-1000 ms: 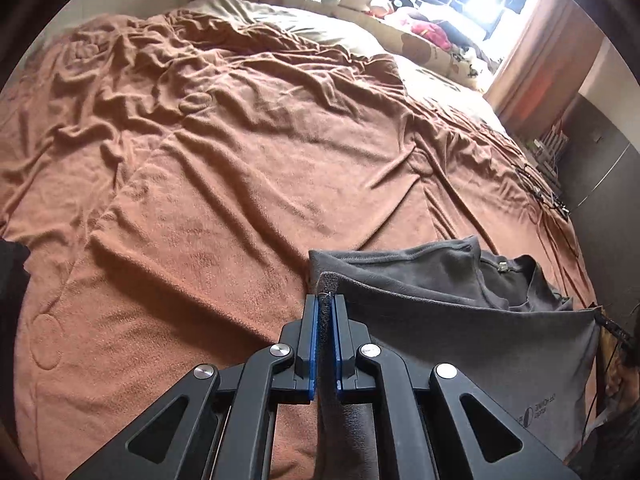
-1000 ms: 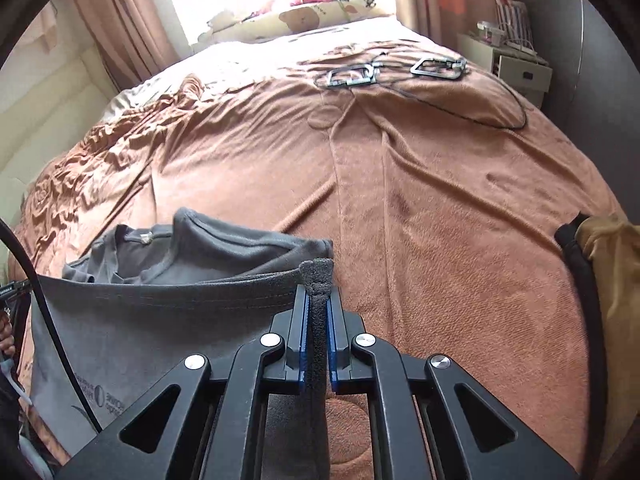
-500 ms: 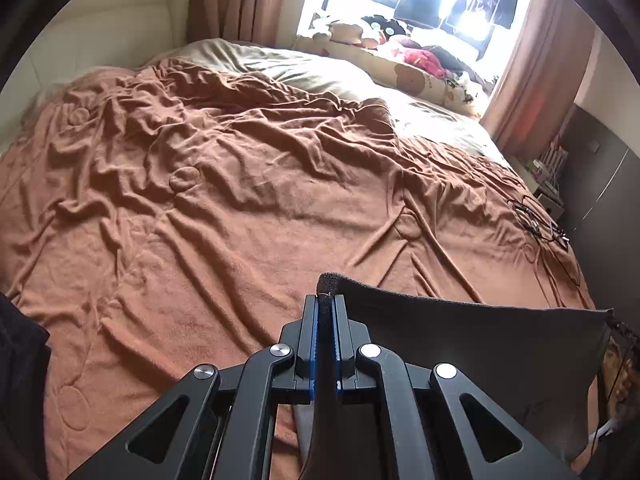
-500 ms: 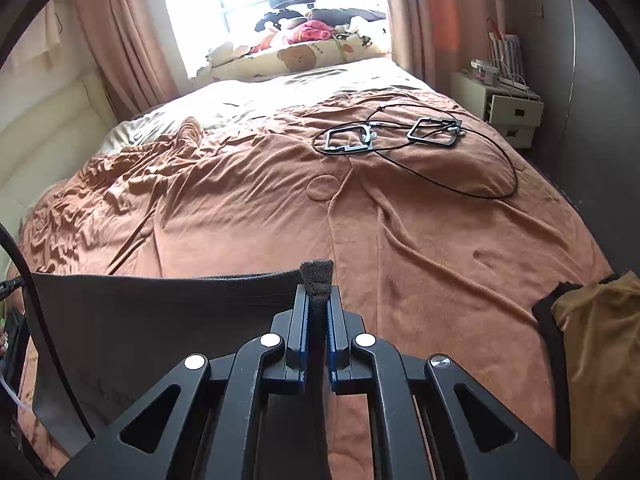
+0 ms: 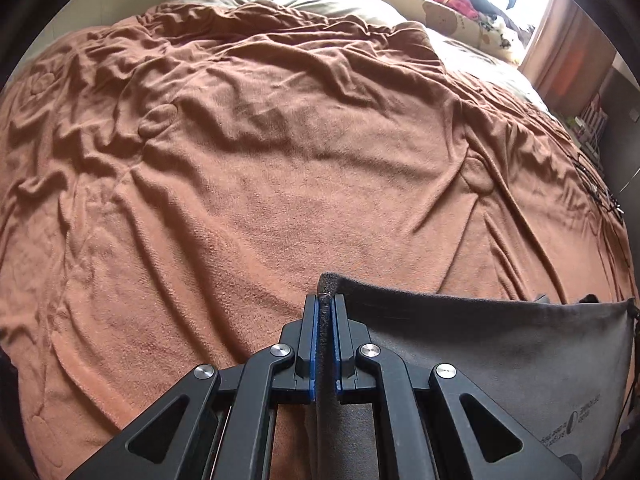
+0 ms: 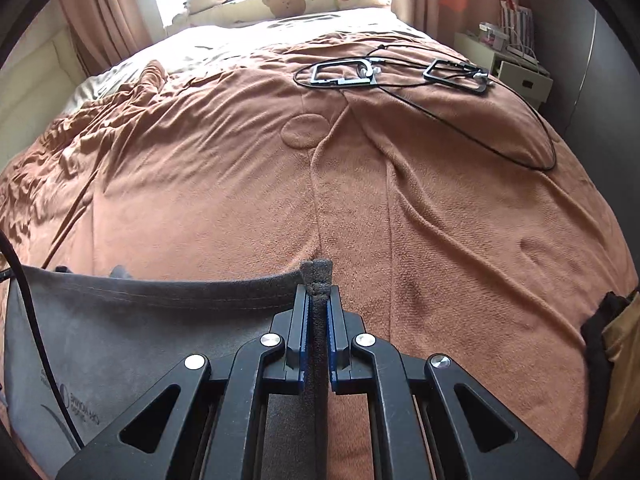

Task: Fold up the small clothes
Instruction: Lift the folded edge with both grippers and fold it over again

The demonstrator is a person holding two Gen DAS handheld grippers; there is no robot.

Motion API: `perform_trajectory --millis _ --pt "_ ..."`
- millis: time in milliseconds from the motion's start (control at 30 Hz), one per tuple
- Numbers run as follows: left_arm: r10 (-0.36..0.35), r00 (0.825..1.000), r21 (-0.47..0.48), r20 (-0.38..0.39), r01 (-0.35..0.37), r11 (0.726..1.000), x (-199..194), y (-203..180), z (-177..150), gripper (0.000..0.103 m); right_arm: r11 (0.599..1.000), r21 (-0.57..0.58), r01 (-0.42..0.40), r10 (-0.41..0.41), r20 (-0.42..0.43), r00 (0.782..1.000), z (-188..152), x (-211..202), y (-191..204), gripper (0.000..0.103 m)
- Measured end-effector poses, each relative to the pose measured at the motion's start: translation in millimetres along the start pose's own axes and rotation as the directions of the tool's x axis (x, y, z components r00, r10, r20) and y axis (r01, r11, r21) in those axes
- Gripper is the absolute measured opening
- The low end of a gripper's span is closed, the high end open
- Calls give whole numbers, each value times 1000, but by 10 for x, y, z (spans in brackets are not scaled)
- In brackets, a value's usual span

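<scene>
A dark grey T-shirt (image 5: 492,356) is stretched taut between both grippers above a brown blanket (image 5: 280,168). My left gripper (image 5: 327,300) is shut on one corner of its hem, the cloth spreading to the right in the left wrist view. My right gripper (image 6: 317,289) is shut on the other corner of the grey T-shirt (image 6: 132,332), which spreads to the left there. White print shows near the shirt's lower edge. The collar and sleeves are hidden behind the raised hem.
The brown blanket (image 6: 360,200) covers the whole bed, wrinkled on the left side. Black cables and two frame-like devices (image 6: 344,74) lie at the far right of the bed. A yellow-and-black garment (image 6: 616,344) sits at the right edge. A white nightstand (image 6: 516,68) stands beyond.
Both grippers have carried the shirt's hem forward over the bed; the collar and folded upper part seen a second ago are now hidden behind the hem. The views tilted up, then back down.
</scene>
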State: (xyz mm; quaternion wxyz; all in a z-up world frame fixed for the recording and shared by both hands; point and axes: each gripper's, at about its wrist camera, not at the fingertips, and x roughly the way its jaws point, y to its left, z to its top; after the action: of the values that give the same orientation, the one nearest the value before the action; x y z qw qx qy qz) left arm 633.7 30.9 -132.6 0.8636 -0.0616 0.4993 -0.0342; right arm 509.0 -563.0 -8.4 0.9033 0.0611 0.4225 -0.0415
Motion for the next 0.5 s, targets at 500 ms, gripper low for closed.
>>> perform_trajectory --millis 500 --pt "71 994 33 -85 -68 997 475 -34 139 6 999 -6 52 -52 -69 996 103 544 43 4"
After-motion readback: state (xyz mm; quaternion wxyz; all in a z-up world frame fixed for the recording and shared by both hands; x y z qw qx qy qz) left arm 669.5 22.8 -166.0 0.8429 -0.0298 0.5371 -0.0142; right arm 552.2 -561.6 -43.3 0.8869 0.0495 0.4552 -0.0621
